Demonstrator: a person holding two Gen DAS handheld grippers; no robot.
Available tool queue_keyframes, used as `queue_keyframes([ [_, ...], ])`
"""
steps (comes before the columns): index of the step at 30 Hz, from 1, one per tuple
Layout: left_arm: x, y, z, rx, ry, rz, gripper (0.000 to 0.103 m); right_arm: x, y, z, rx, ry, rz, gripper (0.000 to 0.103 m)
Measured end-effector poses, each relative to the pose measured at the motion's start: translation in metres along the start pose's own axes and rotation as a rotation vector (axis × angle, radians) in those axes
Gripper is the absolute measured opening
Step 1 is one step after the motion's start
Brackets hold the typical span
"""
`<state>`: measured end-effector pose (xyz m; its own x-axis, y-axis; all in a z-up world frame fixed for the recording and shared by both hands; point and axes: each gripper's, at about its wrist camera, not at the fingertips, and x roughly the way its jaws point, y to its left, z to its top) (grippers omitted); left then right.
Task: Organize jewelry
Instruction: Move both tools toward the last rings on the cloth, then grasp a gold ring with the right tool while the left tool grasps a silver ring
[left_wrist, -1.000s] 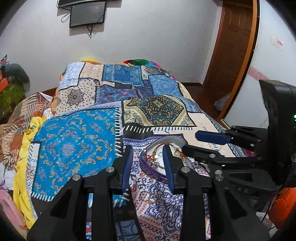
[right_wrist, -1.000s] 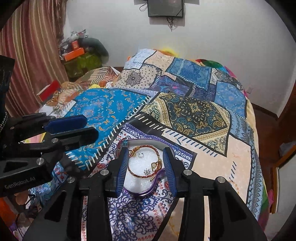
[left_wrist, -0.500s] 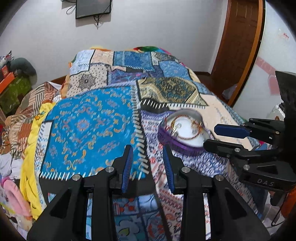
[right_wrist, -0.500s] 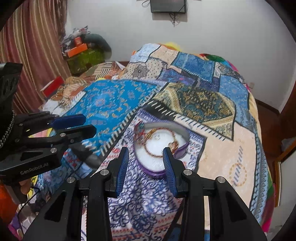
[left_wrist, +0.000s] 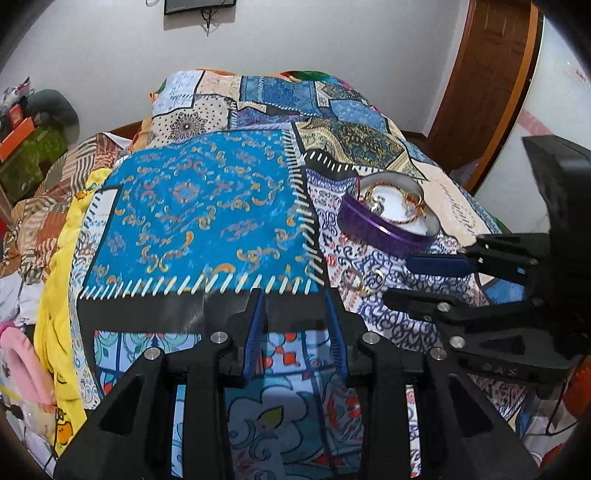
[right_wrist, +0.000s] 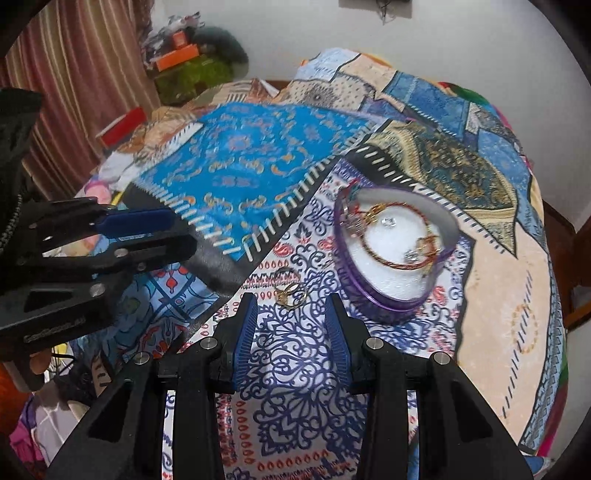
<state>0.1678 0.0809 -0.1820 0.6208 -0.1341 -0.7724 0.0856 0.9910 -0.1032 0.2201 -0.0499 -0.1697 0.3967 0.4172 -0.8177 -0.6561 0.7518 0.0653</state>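
A purple heart-shaped box (right_wrist: 373, 297) with a white lining sits on the patchwork bedspread (right_wrist: 295, 387). It holds a red-and-gold bangle (right_wrist: 397, 236) and small sparkling pieces. A few gold rings (right_wrist: 291, 291) lie loose on the cloth just left of the box. My right gripper (right_wrist: 290, 304) is open and empty, its tips just short of the rings. In the left wrist view the box (left_wrist: 384, 230) and rings (left_wrist: 364, 280) lie to the right. My left gripper (left_wrist: 293, 301) hovers open over a black band of the bedspread, with the right gripper (left_wrist: 417, 282) beside the rings.
The bed fills both views. A wooden door (left_wrist: 487, 85) stands at the right, and a striped curtain (right_wrist: 74, 81) and cluttered boxes (right_wrist: 181, 59) at the left. A yellow blanket (left_wrist: 59, 258) hangs over the bed's left edge. My left gripper (right_wrist: 173, 234) reaches in from the left.
Both grippers have sunk toward the bed and drawn back from the box. The box now lies farther up and right in each view, and the loose rings have come into sight.
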Motion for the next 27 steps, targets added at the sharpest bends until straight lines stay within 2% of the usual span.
queue_keyframes([
  [6,0.006,0.003,-0.008,-0.009,0.017,-0.022,0.032,0.019,0.006,0.003,-0.037,0.059,0.002,0.034],
  [13,0.011,0.006,-0.01,-0.019,0.033,-0.048,0.032,0.027,0.012,0.006,-0.089,0.076,-0.027,0.034],
  [16,0.01,0.005,-0.011,-0.021,0.033,-0.053,0.032,0.028,0.013,0.005,-0.109,0.073,-0.038,0.033],
  [18,0.011,0.005,-0.01,-0.021,0.034,-0.054,0.032,0.029,0.014,0.004,-0.124,0.073,-0.06,0.023],
  [27,0.011,-0.005,-0.005,-0.003,0.038,-0.067,0.032,0.017,0.009,0.004,-0.09,0.034,-0.026,0.023],
])
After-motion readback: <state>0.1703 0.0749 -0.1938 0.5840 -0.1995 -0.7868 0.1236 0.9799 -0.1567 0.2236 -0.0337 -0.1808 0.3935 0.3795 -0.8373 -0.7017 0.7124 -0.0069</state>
